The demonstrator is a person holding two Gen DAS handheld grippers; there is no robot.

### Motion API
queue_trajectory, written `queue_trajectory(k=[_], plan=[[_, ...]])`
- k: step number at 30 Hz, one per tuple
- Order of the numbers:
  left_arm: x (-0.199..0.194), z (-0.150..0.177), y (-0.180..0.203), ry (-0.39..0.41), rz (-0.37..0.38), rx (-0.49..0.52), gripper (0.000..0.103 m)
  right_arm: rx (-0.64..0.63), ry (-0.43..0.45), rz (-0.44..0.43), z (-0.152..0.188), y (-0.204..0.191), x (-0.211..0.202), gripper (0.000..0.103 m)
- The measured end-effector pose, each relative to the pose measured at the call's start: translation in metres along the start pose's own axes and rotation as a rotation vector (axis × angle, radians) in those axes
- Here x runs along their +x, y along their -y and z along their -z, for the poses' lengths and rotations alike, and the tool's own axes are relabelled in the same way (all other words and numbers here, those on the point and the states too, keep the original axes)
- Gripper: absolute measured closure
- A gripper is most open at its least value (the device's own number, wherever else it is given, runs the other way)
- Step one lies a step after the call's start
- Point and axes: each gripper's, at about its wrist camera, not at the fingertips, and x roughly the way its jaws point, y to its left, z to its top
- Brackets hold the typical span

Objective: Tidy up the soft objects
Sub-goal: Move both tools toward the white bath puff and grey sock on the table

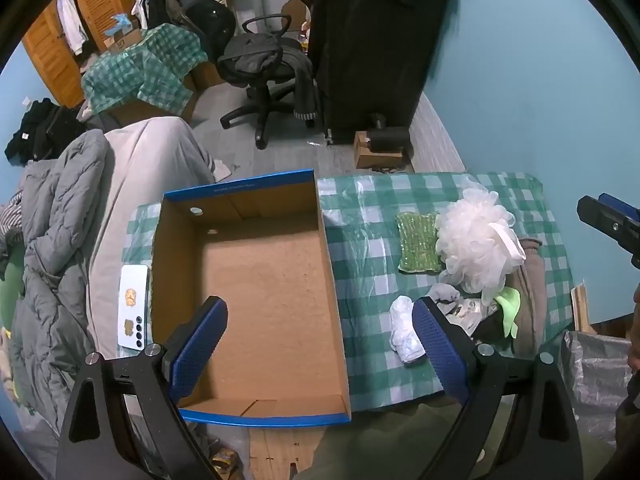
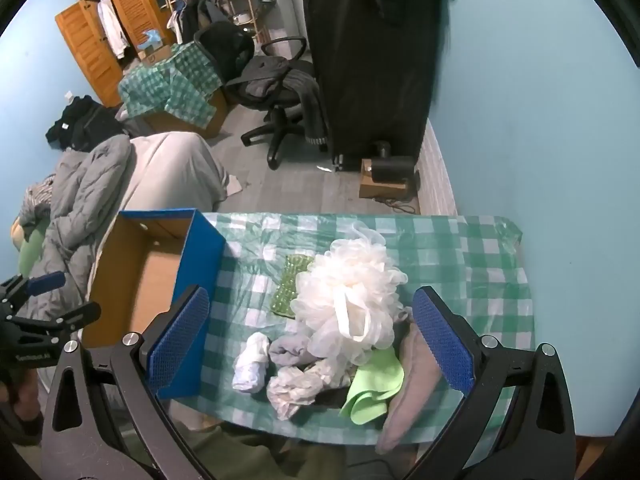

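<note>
Loofah (image 2: 352, 296) lies at twelve o'clock between the spread, empty right gripper (image 2: 312, 340) fingers, nearer than the equally spread, empty left gripper (image 1: 320, 348).

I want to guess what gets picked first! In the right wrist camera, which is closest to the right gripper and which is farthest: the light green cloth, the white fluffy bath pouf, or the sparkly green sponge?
From the right gripper:
1. Light green cloth, at the near table edge.
2. White bath pouf, mid-table, behind it.
3. Sparkly green sponge, farthest back, peeking out left of the pouf.
</note>
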Motion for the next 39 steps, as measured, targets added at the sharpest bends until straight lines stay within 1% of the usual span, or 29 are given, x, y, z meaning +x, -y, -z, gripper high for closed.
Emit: queue_trajectory(k=[15,19,20,33,37,38,39], plan=[[0.0,0.0,0.001,0.04,0.007,-0.002,0.008,0.001,-0.005,-0.002,-0.001,0.001,-0.001,0.002],[0.001,0.001,0.002,0.033,0.006,-0.003,0.008,0.001,-0.006,-0.001,-0.001,0.001,0.0,0.002],[0.001,0.0,0.002,0.009,0.001,0.0,0.008,0.0,-0.005,-0.002,-0.002,0.001,0.0,0.002],[0.001,0.0,0.003,0.021,0.002,-0.001,0.008,0.001,-0.007,-0.004,-0.004,0.001,0.0,0.002],[0.0,0.0,0.002,0.043,0.009,-0.002,0.008,0.0,-0.009,-0.004,-0.004,0.002,0.0,0.002],[-0.001,-0.005,0.014,0.044,0.01,-0.001,0.008,-0.003,-0.01,-0.003,-0.005,0.001,0.002,0.002],[0.0,-0.007,0.018,0.044,0.01,-0.001,0.008,-0.003,-0.009,-0.003,-0.003,0.001,0.0,0.002]])
